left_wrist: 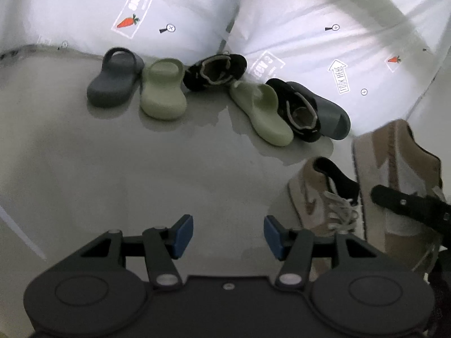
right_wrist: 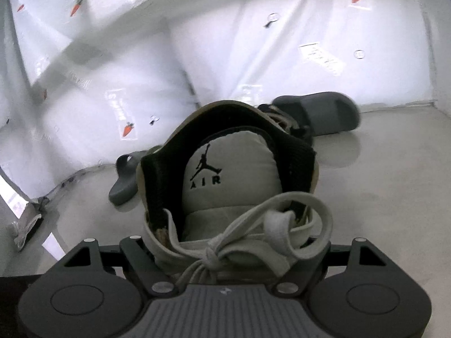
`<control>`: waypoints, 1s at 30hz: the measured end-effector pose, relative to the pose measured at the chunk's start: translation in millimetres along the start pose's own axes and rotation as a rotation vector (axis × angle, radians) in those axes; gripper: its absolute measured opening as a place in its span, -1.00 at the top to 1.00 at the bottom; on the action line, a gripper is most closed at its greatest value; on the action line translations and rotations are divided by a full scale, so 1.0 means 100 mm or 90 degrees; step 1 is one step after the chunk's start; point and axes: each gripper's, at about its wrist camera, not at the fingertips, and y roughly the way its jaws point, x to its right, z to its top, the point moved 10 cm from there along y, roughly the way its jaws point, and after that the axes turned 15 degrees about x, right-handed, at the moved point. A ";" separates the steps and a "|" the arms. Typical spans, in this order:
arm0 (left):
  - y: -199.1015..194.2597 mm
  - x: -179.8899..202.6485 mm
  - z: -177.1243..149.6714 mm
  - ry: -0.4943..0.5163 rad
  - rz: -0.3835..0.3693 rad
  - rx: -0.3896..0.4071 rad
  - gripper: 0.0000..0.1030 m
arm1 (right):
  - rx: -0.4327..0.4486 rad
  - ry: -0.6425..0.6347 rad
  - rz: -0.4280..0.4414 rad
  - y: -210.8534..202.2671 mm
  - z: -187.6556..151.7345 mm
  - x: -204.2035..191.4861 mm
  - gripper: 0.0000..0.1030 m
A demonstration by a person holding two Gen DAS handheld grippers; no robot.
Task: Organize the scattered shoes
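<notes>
grey floor [left_wrist: 141,169], 4 slides [left_wrist: 162,90], 3 shoes [left_wrist: 214,71]

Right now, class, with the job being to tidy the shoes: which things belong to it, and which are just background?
Job:
tan sneaker in right gripper
second tan sneaker
green slippers
grey slides
black shoes
open left gripper

Background:
printed white sheeting
floor

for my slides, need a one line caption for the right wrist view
Right tongs shut on a tan high-top sneaker, grey slides on the floor beyond.
</notes>
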 end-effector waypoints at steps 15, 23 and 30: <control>0.40 -0.82 0.59 -0.013 0.004 0.036 -0.11 | -0.093 -0.022 -0.086 1.00 -0.57 -0.27 -0.56; 0.65 -0.72 0.52 -0.015 -0.031 0.000 -0.11 | -0.122 -0.120 -0.107 1.16 -0.71 -0.34 -0.56; 0.67 -0.79 0.46 -0.025 -0.018 -0.010 -0.11 | -0.132 -0.078 -0.078 1.25 -0.68 -0.41 -0.55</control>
